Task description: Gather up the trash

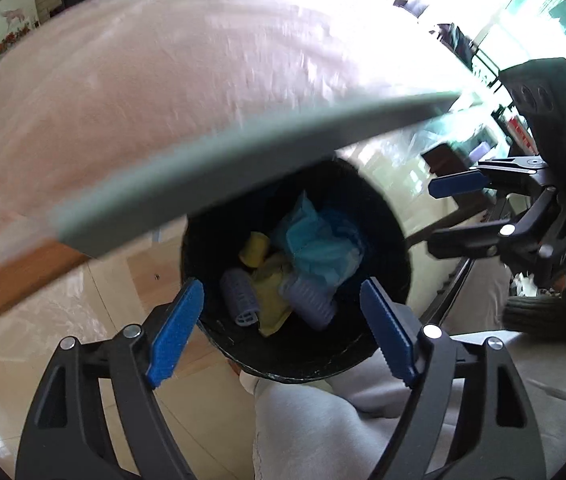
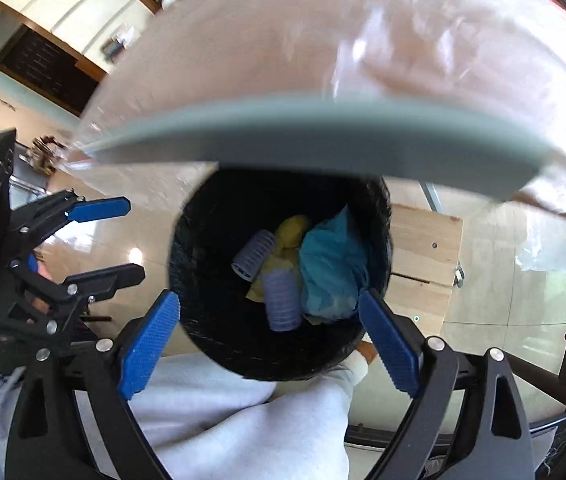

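Observation:
A black round trash bin (image 1: 383,344) stands on the floor below the table edge; it also shows in the right wrist view (image 2: 211,344). Inside lie two lilac hair rollers (image 1: 239,298) (image 2: 283,300), a yellow roller (image 1: 254,249), yellow paper (image 1: 271,300) and crumpled blue tissue (image 1: 319,244) (image 2: 331,272). My left gripper (image 1: 283,332) hovers above the bin's near rim, open and empty. My right gripper (image 2: 271,340) hovers above the bin too, open and empty. Each gripper shows in the other's view, the right one (image 1: 443,216) and the left one (image 2: 123,236), both open.
The grey-edged table (image 1: 243,156) (image 2: 323,140) with a pink cover under clear plastic overhangs the bin's far side. A person's grey-trousered legs (image 1: 323,420) (image 2: 243,420) lie close below the bin. A wooden stool (image 2: 423,256) stands right of the bin on the glossy tiled floor.

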A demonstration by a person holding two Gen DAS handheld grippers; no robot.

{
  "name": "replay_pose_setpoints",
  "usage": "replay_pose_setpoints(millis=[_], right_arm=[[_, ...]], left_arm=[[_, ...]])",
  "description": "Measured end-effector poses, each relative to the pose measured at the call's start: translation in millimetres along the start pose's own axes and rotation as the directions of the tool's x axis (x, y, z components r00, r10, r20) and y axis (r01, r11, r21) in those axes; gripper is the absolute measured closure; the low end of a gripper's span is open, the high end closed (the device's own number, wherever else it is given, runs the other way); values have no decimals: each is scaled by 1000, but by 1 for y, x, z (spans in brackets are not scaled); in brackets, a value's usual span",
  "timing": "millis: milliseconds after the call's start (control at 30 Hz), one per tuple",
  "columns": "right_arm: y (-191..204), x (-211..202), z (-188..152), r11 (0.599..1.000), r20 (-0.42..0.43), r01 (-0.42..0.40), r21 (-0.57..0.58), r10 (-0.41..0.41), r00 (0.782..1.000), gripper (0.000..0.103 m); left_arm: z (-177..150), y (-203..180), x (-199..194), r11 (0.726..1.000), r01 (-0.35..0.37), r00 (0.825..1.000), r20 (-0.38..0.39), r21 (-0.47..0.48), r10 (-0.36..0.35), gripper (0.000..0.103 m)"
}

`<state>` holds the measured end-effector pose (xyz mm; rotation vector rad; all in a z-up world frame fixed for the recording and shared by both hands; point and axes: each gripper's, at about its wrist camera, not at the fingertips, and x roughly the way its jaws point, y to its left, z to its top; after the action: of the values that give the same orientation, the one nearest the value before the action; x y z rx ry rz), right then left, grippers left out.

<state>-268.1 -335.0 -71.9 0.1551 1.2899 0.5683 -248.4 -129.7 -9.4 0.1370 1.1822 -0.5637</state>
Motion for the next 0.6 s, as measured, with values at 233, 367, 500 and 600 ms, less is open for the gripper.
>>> replay_pose_setpoints(millis=[233,367,500,600], right_arm=[[-17,-103,59,987,312,155,-41,-135,941,4],[-66,-115,117,946,427,322,31,-304,852,4],[-123,-99,166,920,431,372,124,-388,815,4],[-157,-87,193,920,411,337,201,-392,823,4]], left_arm=[[53,35,-72,991,-119,960,250,-55,129,8],[92,95,-70,953,-203,917,298,-226,266,8],[122,154,-47,906,-219,904,275,-362,328,8],[141,189,-29,873,-244,896,245,-423,370,8]])
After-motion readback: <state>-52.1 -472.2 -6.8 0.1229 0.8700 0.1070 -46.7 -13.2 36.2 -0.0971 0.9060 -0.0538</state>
